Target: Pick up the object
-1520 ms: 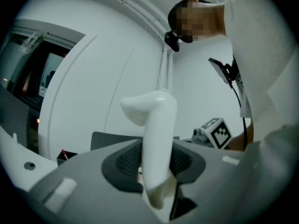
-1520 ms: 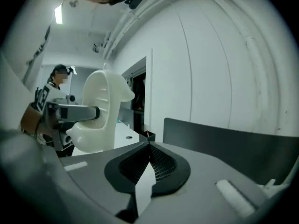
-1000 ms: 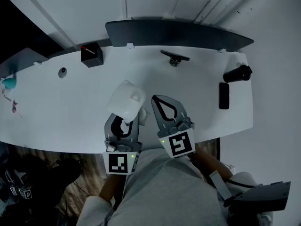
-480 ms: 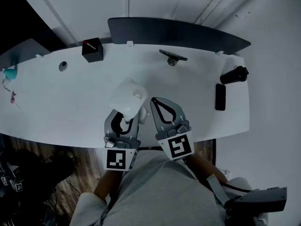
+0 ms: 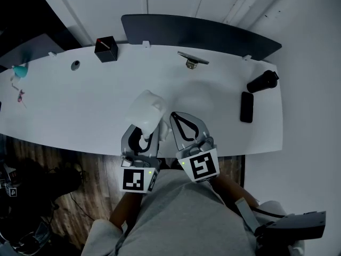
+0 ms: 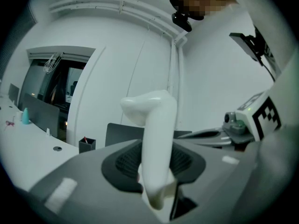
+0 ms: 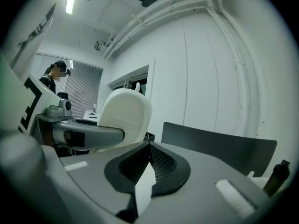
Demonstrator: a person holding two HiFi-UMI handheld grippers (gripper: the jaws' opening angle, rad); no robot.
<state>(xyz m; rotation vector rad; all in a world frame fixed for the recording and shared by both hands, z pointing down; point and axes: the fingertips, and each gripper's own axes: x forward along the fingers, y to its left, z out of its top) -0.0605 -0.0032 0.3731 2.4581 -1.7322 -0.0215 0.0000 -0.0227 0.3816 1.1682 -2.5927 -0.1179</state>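
Observation:
My left gripper is shut on a white, smooth plastic object and holds it up above the near edge of the white table. In the left gripper view the object stands upright between the two dark pads, its broad top bent to the left. My right gripper is shut with nothing in it, close beside the left one. In the right gripper view my right gripper has its tips touching, and the white object shows to the left in the other jaws.
On the table lie a black box at the back left, a small metal stand, a dark bottle and a black phone at the right, and a teal item at the far left. A dark screen panel runs along the back edge.
The head camera has shifted, so the table sits a little differently in view. Both grippers keep their places relative to each other, and the white object stays in the left one.

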